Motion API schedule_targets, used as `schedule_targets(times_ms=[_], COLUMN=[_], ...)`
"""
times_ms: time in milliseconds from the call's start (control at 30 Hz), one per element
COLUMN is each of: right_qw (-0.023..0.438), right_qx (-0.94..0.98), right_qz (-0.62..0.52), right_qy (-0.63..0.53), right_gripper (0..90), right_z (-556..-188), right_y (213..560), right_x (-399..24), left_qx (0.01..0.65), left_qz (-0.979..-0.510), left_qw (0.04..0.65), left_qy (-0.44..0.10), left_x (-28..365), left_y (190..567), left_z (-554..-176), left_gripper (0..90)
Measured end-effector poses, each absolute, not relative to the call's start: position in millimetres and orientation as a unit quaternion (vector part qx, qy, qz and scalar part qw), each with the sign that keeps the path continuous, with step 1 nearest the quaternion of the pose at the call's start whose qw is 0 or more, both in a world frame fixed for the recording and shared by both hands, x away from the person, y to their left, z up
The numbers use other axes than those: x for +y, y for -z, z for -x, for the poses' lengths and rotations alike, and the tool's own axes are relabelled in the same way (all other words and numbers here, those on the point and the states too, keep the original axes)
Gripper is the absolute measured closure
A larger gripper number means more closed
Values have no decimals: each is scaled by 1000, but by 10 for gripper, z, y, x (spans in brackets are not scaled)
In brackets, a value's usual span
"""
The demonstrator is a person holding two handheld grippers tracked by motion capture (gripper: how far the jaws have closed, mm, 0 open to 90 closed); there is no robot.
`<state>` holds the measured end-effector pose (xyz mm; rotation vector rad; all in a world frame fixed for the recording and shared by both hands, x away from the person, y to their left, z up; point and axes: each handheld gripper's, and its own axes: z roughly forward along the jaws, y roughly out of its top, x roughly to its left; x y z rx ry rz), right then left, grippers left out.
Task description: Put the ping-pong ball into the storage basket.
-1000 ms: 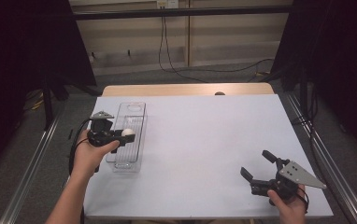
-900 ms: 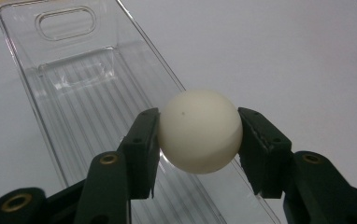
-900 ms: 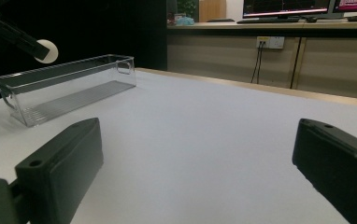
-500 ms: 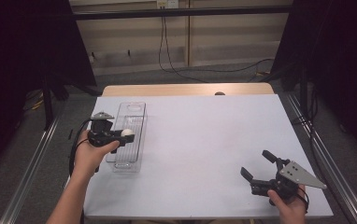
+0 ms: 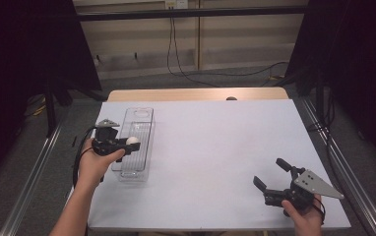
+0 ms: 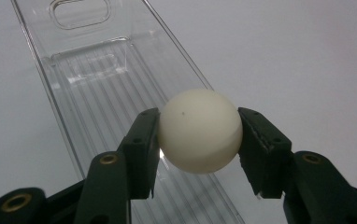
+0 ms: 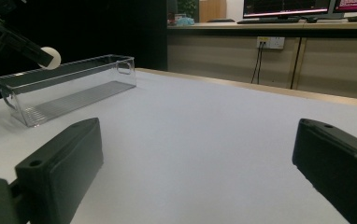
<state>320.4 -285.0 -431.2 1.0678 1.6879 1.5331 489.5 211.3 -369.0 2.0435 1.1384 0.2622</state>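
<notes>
The left gripper (image 5: 127, 142) clamps a white ball (image 6: 200, 131) above the clear plastic bin (image 5: 138, 129) near the table's (image 5: 215, 147) left edge, while the right gripper (image 5: 269, 174) rests wide open by the near right corner.

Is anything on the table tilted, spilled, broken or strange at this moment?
Nothing stands out. The clear bin sits flat and looks whole. The left gripper holds a white ball above it, and the right gripper is open with nothing between its jaws.
</notes>
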Motion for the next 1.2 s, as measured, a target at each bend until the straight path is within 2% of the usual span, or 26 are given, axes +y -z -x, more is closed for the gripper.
schedule_targets(times_ms=[500,1200], right_qw=[306,308], right_qx=[640,639], right_qz=[-401,-400], right_qy=[-580,-581], right_gripper=[18,18], right_z=[-3202,-3204], right_y=[4311,4312], right_x=[-2855,-2858], left_qx=[437,455], left_qz=[-820,-811], left_qw=[355,353], left_qy=[-104,-101], left_x=[2102,2130], left_y=[3752,3900], left_z=[-4922,-4933], left_gripper=[510,507])
